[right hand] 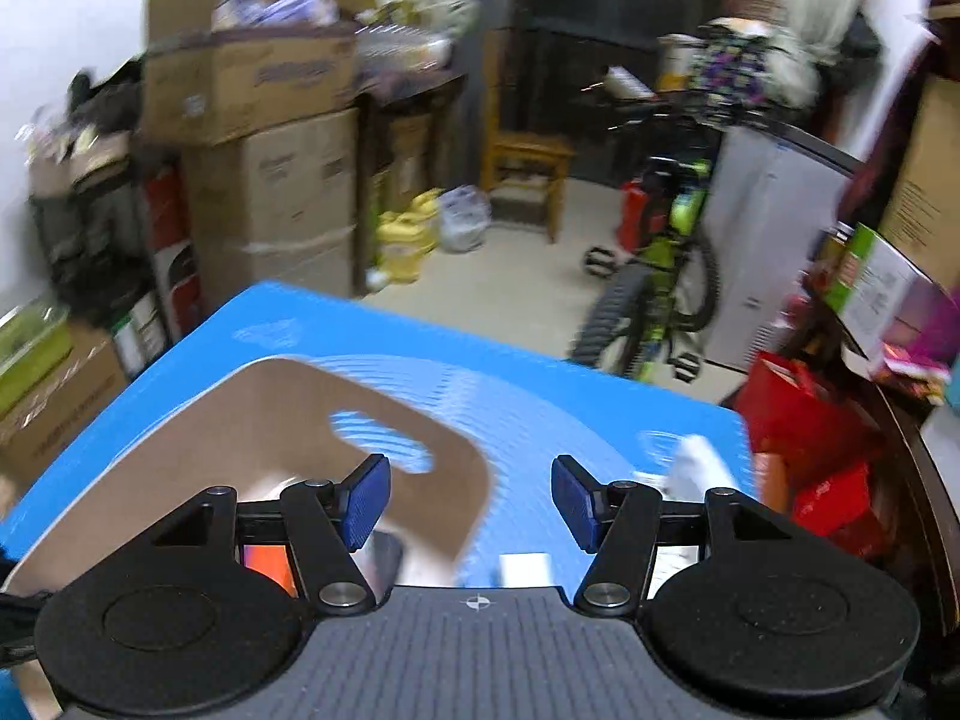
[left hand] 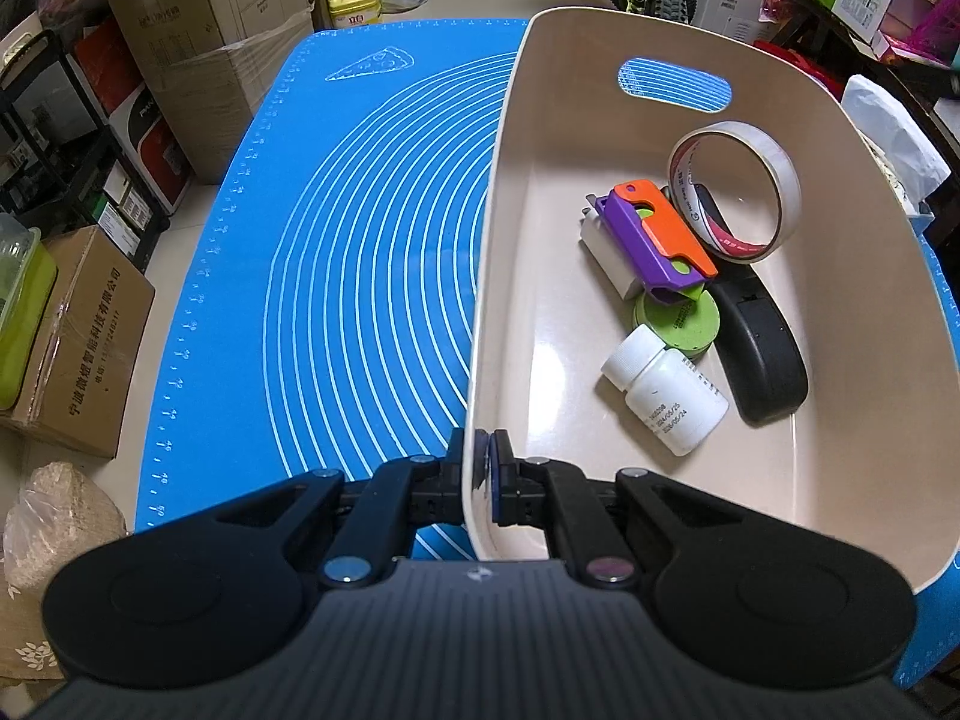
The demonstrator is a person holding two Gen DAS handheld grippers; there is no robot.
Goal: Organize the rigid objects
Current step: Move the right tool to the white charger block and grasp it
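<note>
The near wall of the beige plastic bin (left hand: 498, 276) is being pinched by the closed left gripper (left hand: 485, 468). Beyond its fingertips, a white pill bottle (left hand: 663, 390) and an orange-and-purple plastic toy (left hand: 657, 234) are being contained. The right gripper (right hand: 471, 495) is being held open, empty, above the blue silicone mat (right hand: 570, 420).

The beige bin (left hand: 780, 510) is being viewed steeply downward, close, from the left wrist; from the right wrist it (right hand: 180, 450) is being viewed shallowly, the blue mat (left hand: 360, 240) being shared

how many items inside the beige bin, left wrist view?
6, clustered right: clear tape roll, orange-purple plastic cutter, white block, green round tin, black case, white pill bottle. More possibly hidden underneath.
</note>
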